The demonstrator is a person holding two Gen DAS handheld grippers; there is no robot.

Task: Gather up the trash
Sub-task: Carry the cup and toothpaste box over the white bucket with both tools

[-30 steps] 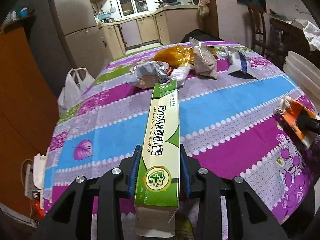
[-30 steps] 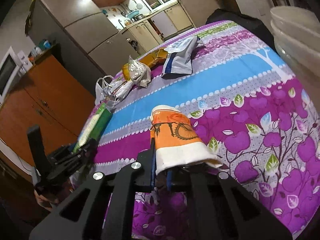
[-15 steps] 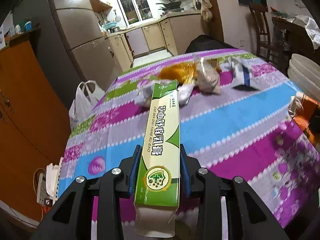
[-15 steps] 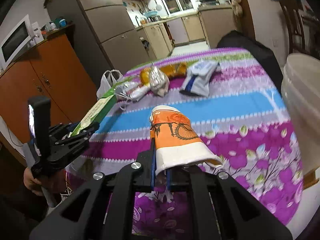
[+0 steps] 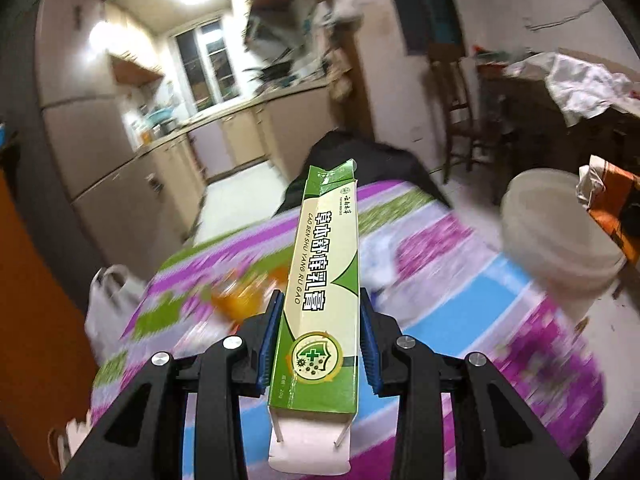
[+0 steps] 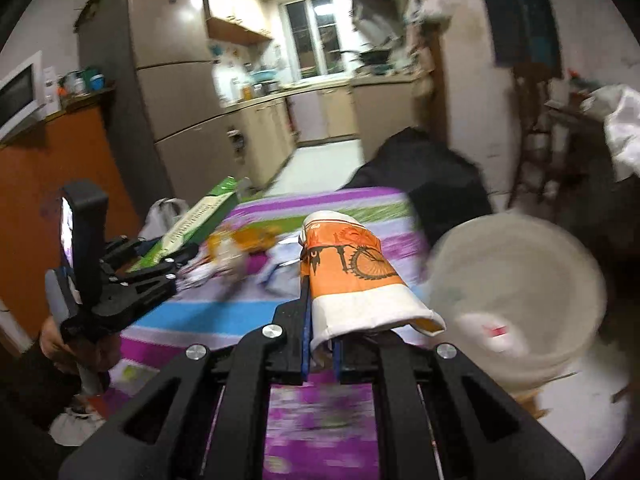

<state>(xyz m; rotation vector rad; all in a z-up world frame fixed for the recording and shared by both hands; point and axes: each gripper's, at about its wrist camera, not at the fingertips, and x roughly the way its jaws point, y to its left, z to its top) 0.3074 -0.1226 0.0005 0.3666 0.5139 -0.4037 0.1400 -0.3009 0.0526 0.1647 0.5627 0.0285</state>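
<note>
Right wrist view: the white plastic bucket point(image 6: 516, 300) sits just right of the right gripper point(image 6: 320, 344), which pinches a flattened orange paper cup point(image 6: 352, 276). Farther left, the left gripper point(image 5: 322, 344) clamps a green ointment box point(image 5: 324, 284), long axis pointing forward.

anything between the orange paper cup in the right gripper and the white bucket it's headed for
Nothing visible. The right gripper holds the crushed paper cup just left of the white bucket, whose mouth is open and shows only some scrap at the bottom. The gap between them looks free, though the frame is motion-blurred.
</note>
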